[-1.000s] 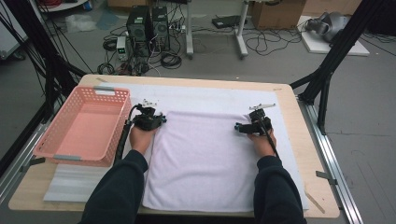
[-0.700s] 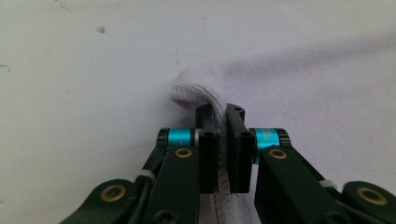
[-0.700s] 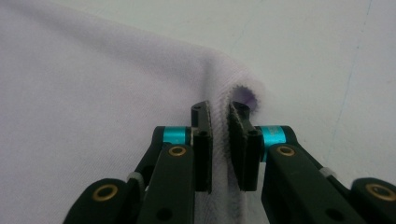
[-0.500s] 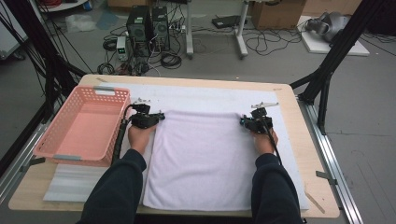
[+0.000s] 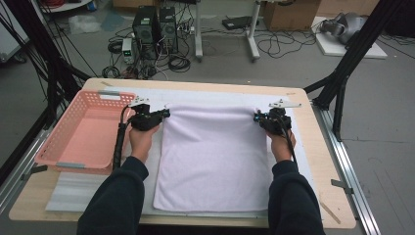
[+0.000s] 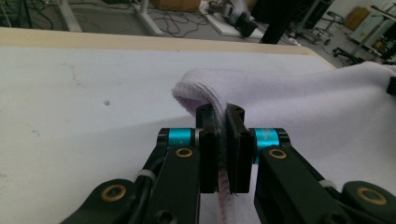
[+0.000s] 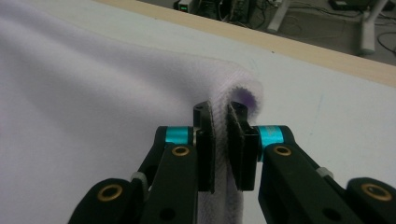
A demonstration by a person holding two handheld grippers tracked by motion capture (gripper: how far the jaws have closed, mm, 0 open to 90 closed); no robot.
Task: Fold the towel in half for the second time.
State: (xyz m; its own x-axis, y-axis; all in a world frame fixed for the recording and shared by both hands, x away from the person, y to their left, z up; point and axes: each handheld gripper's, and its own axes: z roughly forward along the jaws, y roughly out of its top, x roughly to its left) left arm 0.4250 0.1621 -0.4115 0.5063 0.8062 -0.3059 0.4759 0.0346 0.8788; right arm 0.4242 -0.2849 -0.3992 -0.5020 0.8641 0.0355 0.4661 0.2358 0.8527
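Observation:
A pale lavender towel [image 5: 210,156] lies spread on the white mat, its far edge stretched between my two grippers. My left gripper [image 5: 165,113] is shut on the towel's far left corner, and the cloth [image 6: 299,102] bulges up over the closed left gripper [image 6: 221,116]. At the far right corner my right gripper [image 5: 256,116] is shut on the hem. In the right gripper view, the towel [image 7: 93,93] folds over the closed right gripper [image 7: 220,112]. Both corners are held slightly above the mat.
A pink plastic basket [image 5: 73,105] stands at the left of the table, close to my left forearm. The white mat [image 5: 215,95] reaches beyond the towel's far edge. A thin wooden stick [image 5: 327,213] lies at the front right. Black frame legs stand at both sides.
Both grippers have moved away from the person toward the far edge, carrying the towel's corners with them. The towel's far edge now lies farther back and looks straighter.

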